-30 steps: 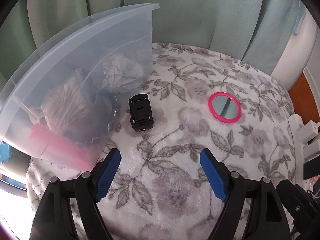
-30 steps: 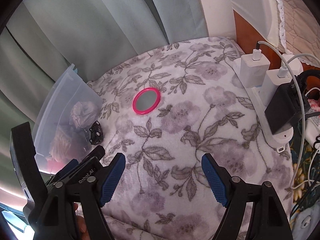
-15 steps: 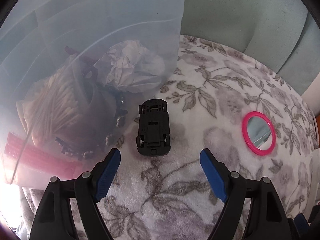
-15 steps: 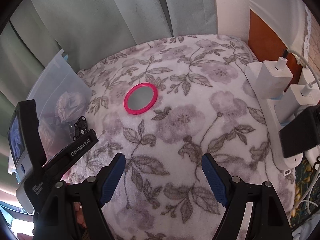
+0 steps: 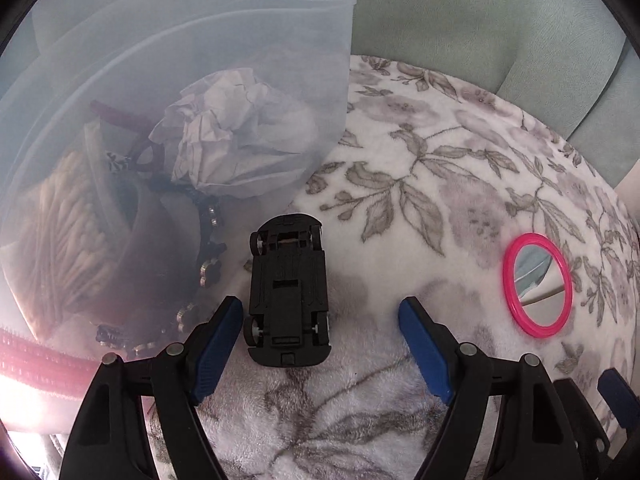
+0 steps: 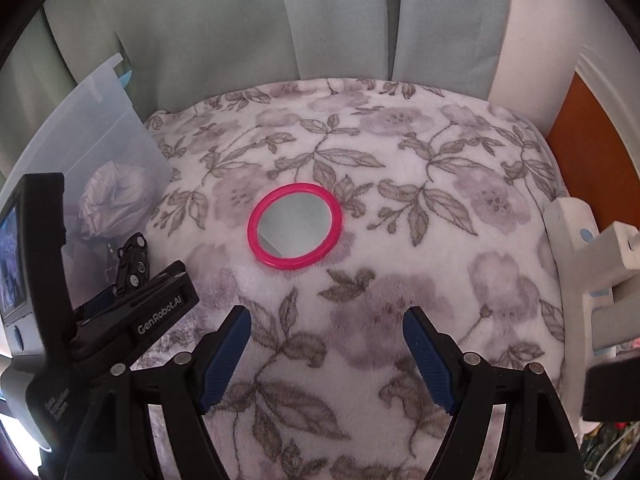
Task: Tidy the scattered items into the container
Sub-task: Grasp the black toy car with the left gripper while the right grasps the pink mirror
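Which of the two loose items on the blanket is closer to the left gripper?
The black toy car, upside down beside the left gripper; the pink mirror lies off to the right.

From my remote seat, the only lettering I read clearly is "GenRobot.AI", printed in pale letters along the black side bar of the left gripper (image 6: 120,300) as it shows in the right wrist view. Lower on that same device's body (image 6: 56,402) there are two short lines of small pale print, but they are too small and skewed for me to read. I find no other legible text.
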The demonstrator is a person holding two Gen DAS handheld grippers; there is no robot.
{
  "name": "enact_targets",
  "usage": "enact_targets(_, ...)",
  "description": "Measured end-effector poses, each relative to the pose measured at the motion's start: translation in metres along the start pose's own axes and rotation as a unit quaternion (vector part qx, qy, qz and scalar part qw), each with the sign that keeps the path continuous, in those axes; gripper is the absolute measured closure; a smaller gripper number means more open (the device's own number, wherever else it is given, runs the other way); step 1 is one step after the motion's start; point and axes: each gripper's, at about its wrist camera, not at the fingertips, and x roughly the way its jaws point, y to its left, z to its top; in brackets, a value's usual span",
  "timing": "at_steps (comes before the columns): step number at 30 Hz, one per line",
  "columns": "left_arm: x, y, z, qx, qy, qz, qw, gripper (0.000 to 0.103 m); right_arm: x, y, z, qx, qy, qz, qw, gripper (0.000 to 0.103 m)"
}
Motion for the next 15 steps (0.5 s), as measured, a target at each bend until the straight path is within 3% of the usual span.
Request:
enact_targets(5,0.002,0.004,0.002,-0.004,0.002,-0.013,0.9999,0.029,0.017,0.01,0.019,-0.043,-0.003,-0.017,0.999,0.022)
enact_targets(15,0.005,0.006,0.004,-0.004,-0.007,-0.019,0.9998,0.033,0.049,0.02,0.046,-0.108,0.014,-0.011,0.994,0.022)
